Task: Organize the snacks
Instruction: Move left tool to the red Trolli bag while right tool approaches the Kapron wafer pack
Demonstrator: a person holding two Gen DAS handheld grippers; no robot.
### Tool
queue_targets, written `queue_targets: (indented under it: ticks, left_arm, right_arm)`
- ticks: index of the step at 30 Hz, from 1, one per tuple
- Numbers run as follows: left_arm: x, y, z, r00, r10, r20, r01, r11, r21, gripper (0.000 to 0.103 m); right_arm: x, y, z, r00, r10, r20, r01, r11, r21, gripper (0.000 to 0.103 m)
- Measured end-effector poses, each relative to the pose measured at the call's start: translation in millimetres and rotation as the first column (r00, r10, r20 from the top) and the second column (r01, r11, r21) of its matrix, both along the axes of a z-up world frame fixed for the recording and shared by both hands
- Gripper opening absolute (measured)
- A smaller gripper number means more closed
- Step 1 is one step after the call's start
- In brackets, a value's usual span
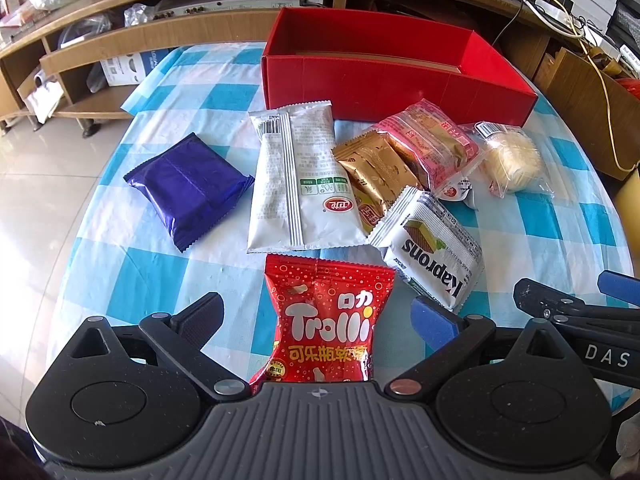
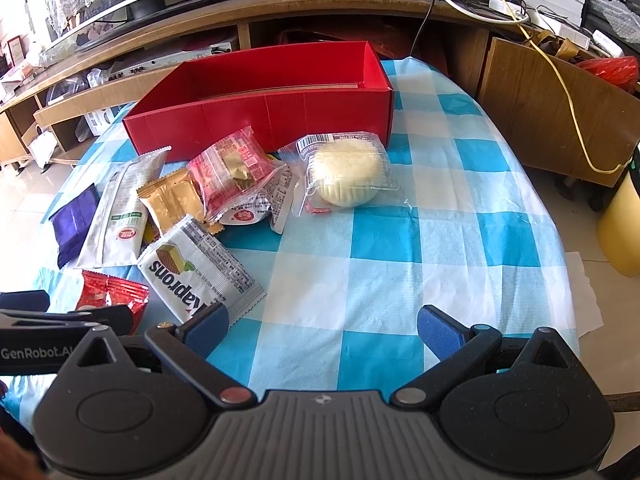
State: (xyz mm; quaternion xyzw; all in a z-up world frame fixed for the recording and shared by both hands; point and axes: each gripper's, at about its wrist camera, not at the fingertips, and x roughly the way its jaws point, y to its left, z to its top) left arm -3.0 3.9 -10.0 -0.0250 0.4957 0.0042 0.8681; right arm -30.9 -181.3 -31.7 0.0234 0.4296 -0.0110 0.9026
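Between the spread fingers of the left tool (image 1: 316, 320), a red Trolli bag (image 1: 326, 328) is seen lying on the table (image 1: 132, 272), untouched by either pad. Ahead to its left a purple packet (image 1: 188, 188) is laid; straight ahead, a white pouch (image 1: 298, 180); to the right, a Kaprons wafer (image 1: 434, 246). Beyond these a red box (image 1: 384, 76) is stood open. The right tool (image 2: 322, 330) is held wide over bare cloth, nothing gripped, with a wrapped bun (image 2: 346, 174) ahead of it.

Checked table (image 2: 400, 240), red box (image 2: 280, 116), snack packets (image 1: 296, 184)
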Motion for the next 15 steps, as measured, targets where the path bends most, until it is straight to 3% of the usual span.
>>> queue_targets:
  ticks: [12,15]
  left_arm:
    - [0.4,3.1,-4.4,1.000,0.011,-0.011,-0.010,0.997,0.077,0.100]
    - [2.2,7.9,-5.3,0.999,0.026,-0.018,-0.025,0.998,0.058,0.100]
  right_arm:
    - [3.5,5.2,-2.4,1.000,0.018,-0.012,-0.018,1.000,-0.016,0.103]
    - [7.5,10.0,-1.9,0.999,0.038,-0.013,-0.038,0.999,-0.031,0.103]
